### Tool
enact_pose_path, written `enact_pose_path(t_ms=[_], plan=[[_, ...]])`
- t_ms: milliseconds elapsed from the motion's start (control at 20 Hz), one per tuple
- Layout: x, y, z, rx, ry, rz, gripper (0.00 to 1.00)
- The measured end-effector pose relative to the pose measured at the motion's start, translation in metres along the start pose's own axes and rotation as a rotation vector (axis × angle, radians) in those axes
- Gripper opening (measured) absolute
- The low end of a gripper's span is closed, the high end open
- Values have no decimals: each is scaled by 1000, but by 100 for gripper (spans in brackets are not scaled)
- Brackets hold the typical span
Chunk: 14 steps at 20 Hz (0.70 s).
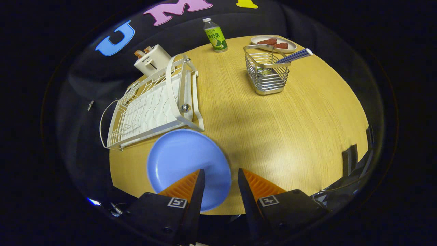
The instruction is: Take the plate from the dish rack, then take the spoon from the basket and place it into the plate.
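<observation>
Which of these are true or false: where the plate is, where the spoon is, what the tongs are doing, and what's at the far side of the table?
1. The round blue plate lies on the wooden table beside the white wire dish rack. True.
2. The spoon with the blue checked handle already lies in the blue plate. False: it stands in the silver wire basket.
3. The tongs are open, with nothing between the fingers. True.
4. The green-labelled bottle lies on its side. False: it stands upright at the table's far edge.
5. The basket sits inside the dish rack. False: it stands apart, on the table.
</observation>
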State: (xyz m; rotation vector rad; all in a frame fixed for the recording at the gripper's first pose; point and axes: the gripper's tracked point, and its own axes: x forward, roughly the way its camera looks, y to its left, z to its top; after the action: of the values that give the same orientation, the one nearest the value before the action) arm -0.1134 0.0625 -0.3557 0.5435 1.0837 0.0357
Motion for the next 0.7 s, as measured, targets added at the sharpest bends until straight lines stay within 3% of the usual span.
enact_pose_path(t_ms=[250, 400, 500, 700], plan=[[-33, -4, 45, -65, -120, 72, 81], [-63, -15, 94, -129, -255, 108, 86], [-78, -31, 129, -172, -339, 97, 86], [-78, -80, 180, -250, -399, -3, 88]])
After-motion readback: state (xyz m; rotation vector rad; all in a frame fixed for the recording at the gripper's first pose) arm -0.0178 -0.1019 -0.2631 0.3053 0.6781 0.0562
